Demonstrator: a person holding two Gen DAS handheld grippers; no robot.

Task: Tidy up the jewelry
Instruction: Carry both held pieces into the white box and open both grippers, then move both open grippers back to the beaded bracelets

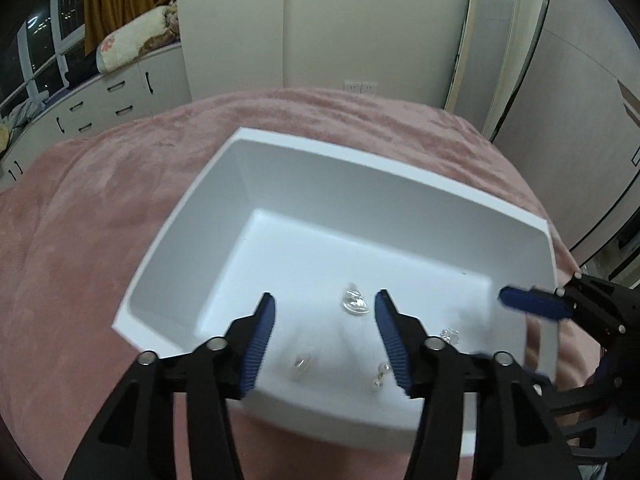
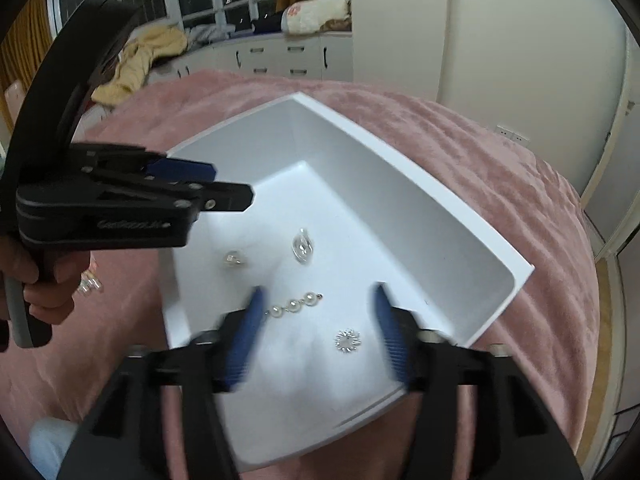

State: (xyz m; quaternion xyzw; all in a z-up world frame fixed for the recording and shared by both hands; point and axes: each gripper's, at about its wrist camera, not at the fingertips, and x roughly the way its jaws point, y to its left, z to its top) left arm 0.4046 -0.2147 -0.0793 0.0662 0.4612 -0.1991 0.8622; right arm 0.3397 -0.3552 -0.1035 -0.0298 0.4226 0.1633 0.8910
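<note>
Bright indoor light, fisheye warp, motion blur

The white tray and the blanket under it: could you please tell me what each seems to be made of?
The tray looks like smooth matte plastic, possibly painted wood: uniform white walls, rounded inner corners, a soft sheen. The blanket looks like plush pink fleece, with a fuzzy nap and soft ripples.

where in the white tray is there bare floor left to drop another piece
The far half of the white tray, between its back walls and the clear teardrop piece, is bare. The near half is crowded: round clear piece, pearl strand and starburst brooch, with the open right gripper and left gripper above.
</note>
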